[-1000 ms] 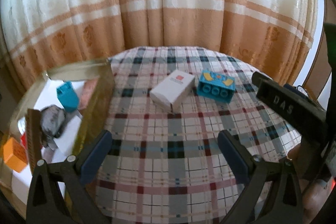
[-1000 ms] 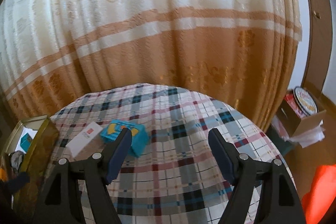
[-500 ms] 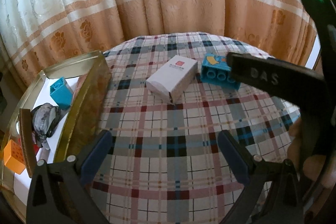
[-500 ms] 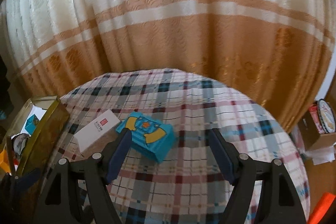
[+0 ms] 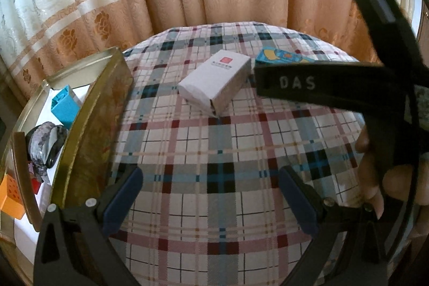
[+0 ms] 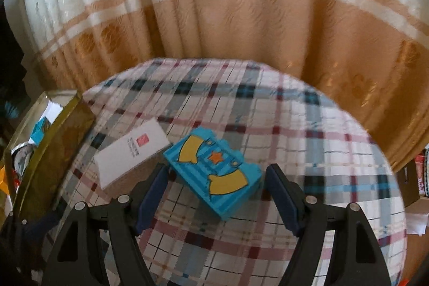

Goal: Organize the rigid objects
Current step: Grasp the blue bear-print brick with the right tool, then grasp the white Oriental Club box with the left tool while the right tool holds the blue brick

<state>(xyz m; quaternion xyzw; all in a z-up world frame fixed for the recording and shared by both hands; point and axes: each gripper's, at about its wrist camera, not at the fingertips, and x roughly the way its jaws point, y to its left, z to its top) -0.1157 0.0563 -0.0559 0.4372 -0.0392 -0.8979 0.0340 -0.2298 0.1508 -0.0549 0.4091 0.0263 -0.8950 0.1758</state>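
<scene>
Two things lie on the checked cloth: white box & blue block. Right gripper wide, around block, not touching. Left gripper wide, empty.

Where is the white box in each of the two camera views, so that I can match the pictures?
Left wrist view: the white box lies on the checked cloth, upper middle, beside the black bar marked DAS.
Right wrist view: the white box lies left of centre, just left of the blue block.
Shared landmark: the gold tin stands to the left of the box in both views.
</scene>
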